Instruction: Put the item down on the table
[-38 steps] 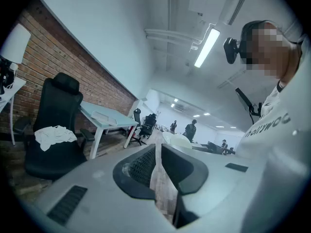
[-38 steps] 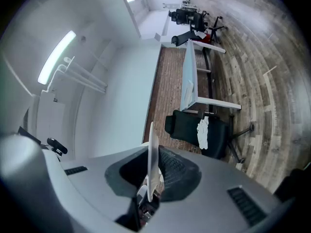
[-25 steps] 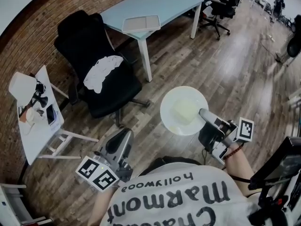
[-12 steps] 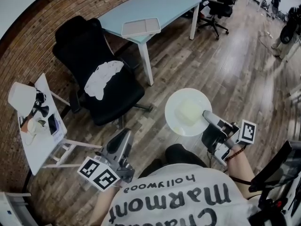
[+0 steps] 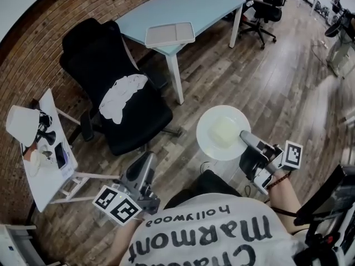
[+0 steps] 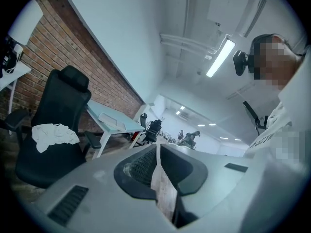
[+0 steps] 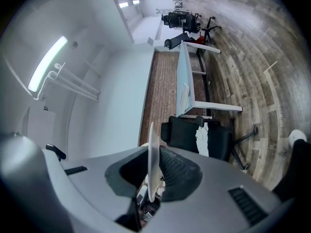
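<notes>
A round white plate (image 5: 223, 132) with a pale square patch on it hangs level over the wooden floor. My right gripper (image 5: 244, 138) is shut on the plate's near rim. In the right gripper view the plate (image 7: 151, 159) shows edge-on, pinched between the two jaws. My left gripper (image 5: 145, 163) is low at the left, shut with nothing in it. In its own view the left gripper (image 6: 158, 171) has its jaws nearly together, with only a sliver of floor showing between them. The light blue table (image 5: 183, 4) stands far ahead.
A grey tray (image 5: 170, 34) lies on the blue table's near corner. A black office chair (image 5: 119, 87) with a white cloth (image 5: 123, 88) on its seat stands between me and the table. A small white side table (image 5: 47, 148) with a lamp is at the left.
The plate stays held in my right gripper and has drifted slightly right and up in view. The chair and table have shifted a little as the head view moved.
</notes>
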A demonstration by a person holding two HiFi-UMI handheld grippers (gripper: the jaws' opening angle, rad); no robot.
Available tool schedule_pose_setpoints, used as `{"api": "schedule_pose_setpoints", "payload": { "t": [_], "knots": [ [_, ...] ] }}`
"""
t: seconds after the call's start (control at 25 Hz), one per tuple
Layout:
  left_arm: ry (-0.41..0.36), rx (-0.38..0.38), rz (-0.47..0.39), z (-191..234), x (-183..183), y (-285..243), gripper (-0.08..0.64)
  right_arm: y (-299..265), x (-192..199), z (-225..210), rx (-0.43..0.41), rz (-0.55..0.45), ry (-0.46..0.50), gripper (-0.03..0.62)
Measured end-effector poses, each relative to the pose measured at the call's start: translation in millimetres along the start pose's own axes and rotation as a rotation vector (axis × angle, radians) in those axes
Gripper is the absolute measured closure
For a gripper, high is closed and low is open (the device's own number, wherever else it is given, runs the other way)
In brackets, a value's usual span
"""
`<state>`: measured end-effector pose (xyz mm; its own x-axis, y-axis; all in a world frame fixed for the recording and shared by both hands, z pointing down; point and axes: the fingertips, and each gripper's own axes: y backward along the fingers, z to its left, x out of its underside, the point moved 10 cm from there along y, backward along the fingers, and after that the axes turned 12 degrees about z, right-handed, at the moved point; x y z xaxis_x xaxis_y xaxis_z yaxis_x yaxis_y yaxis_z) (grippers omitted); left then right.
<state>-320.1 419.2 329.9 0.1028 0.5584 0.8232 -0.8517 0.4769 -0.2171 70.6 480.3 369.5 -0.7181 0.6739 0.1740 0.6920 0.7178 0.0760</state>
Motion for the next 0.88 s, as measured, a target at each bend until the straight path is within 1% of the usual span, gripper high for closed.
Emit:
{"api": "schedule_pose_setpoints", "payload": {
  "t": [0.12, 0.24, 0.4, 0.52, 0.68, 0.88],
  "knots": [
    [0.000, -0.031, 0.011, 12, -10, -19, 0.535, -13, -28, -7, 0.003, 0.025, 0.000, 0.552],
    [0.007, -0.037, 0.001, 17, -25, -44, 0.537, -23, -58, -13, 0.015, 0.052, 0.000, 0.552],
    [-0.013, -0.053, -0.011, 21, -46, -79, 0.537, -34, -103, -17, 0.026, 0.088, 0.023, 0.552],
    [-0.022, -0.060, -0.027, 26, -55, -94, 0.537, -36, -119, -22, 0.030, 0.097, 0.036, 0.552],
    [-0.030, -0.063, -0.039, 31, -61, -121, 0.537, -36, -146, -35, 0.044, 0.107, 0.031, 0.552],
    [-0.016, -0.067, -0.042, 36, -64, -150, 0.537, -36, -178, -47, 0.046, 0.115, 0.029, 0.552]
  ]
}}
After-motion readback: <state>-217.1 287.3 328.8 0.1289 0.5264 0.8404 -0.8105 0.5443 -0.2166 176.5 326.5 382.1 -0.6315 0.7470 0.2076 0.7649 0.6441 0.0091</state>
